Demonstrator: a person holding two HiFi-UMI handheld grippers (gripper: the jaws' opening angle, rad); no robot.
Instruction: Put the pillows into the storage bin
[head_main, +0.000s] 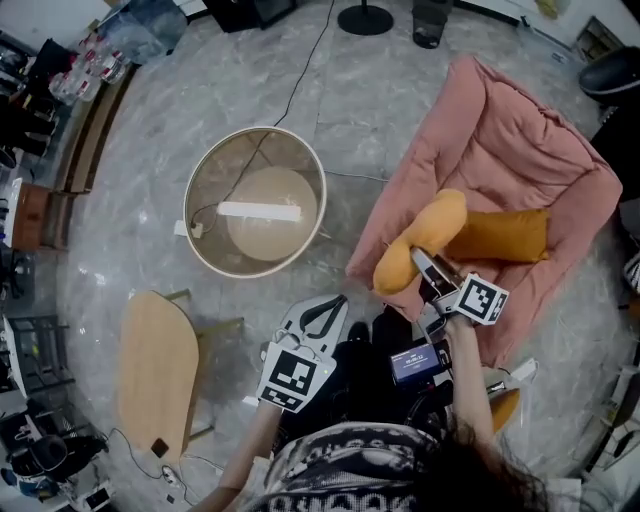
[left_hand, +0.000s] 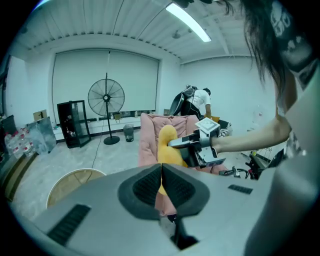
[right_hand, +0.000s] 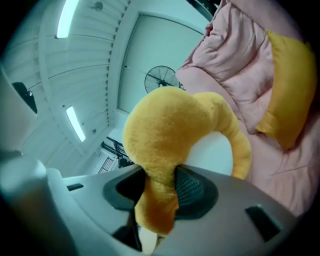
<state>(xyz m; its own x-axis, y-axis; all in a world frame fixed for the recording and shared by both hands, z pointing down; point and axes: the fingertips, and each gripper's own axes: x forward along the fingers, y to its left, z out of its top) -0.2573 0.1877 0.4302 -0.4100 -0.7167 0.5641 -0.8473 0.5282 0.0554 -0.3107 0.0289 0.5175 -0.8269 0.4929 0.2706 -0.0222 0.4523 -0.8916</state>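
Pillow transfer at an early stage: the right gripper (head_main: 420, 262) has its jaws clamped on a pinched fold of a plump yellow pillow (head_main: 420, 240). It holds the pillow in the air at the near left edge of the pink lounger (head_main: 500, 140). In the right gripper view the pads press into the plush from both sides, and the rest of the pillow bulges up and curls away beyond them.

The left gripper (head_main: 322, 318) carries nothing. Its jaws are closed flat against each other, and it hangs low in front of the person, between the lounger and the bin.

The round storage bin (head_main: 205, 170) stands on the floor to the left of the lounger, well apart from the held pillow. A white strip (head_main: 258, 210) lies across its inside, and no yellow pillow shows in it, so by this evidence none has been delivered.

A second pillow (head_main: 505, 235), darker orange, lies on the lounger's seat just right of the held one. An orange shape (head_main: 505, 408) on the near right, by the person's arm, may be a third, though it is too hidden to tell.

What appears to remain is carrying the held pillow left and over the rim, releasing it, then fetching the one on the seat.
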